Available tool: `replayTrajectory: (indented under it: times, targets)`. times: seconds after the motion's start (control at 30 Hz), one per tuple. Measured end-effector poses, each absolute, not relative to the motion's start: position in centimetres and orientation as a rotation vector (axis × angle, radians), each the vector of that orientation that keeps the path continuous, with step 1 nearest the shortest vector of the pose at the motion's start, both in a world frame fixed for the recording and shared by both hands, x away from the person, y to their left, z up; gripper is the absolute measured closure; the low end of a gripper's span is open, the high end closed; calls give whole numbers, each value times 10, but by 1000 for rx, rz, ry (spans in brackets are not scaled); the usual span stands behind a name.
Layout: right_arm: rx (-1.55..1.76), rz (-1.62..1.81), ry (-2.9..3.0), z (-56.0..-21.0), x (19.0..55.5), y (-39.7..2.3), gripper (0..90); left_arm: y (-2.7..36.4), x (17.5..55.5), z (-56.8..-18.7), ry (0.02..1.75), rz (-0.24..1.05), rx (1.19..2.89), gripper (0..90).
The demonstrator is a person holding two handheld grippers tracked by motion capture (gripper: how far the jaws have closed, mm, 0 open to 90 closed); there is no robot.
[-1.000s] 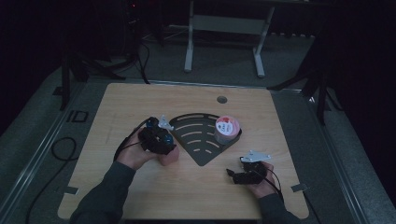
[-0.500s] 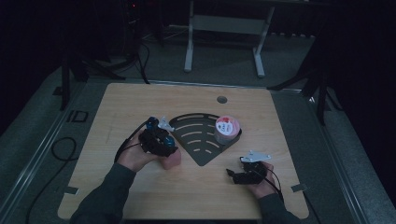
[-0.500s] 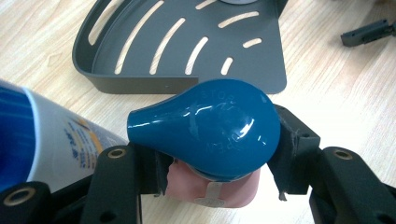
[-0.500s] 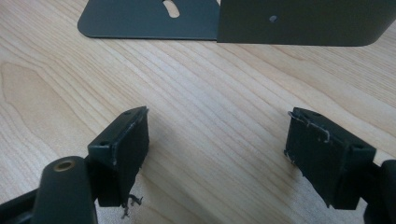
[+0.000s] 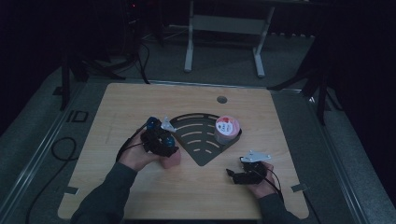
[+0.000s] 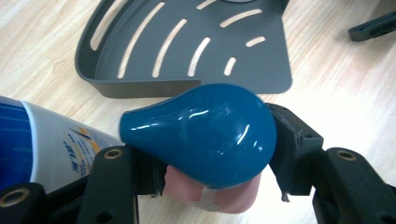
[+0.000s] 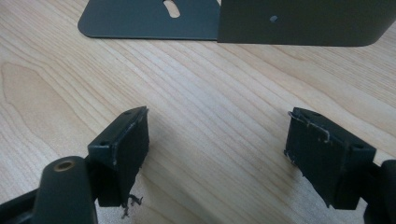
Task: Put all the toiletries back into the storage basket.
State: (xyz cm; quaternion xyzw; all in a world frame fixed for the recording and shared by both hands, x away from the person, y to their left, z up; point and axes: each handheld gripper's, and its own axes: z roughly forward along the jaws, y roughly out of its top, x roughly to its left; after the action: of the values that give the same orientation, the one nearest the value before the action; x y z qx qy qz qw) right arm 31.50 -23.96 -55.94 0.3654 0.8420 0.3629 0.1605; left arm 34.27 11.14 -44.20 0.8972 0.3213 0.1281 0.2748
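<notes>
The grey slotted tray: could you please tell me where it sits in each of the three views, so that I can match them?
High view: the grey slotted tray lies at the middle of the table, its corner pointing toward the person.
Left gripper view: the tray spans the top, above the blue cap.
Right gripper view: the tray runs along the top edge.
Shared landmark: the light wooden table under it.

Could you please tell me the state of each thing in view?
Left gripper: jaws just been opening, pads touching blue cap between them.
Right gripper: open, nothing between its jaws.
Pink bottle: upright on table, capped.
Pink tub: lidded, standing in corner tray.
Corner tray: flat on table.
</notes>
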Motion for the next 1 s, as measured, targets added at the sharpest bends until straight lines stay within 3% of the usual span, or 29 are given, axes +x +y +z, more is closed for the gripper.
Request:
replayTrajectory:
  times: [1.0]
  targets:
    - [1041, 1039, 2409, -559, 315, -239, 210, 94, 346, -427, 780, 286, 2423, 510]
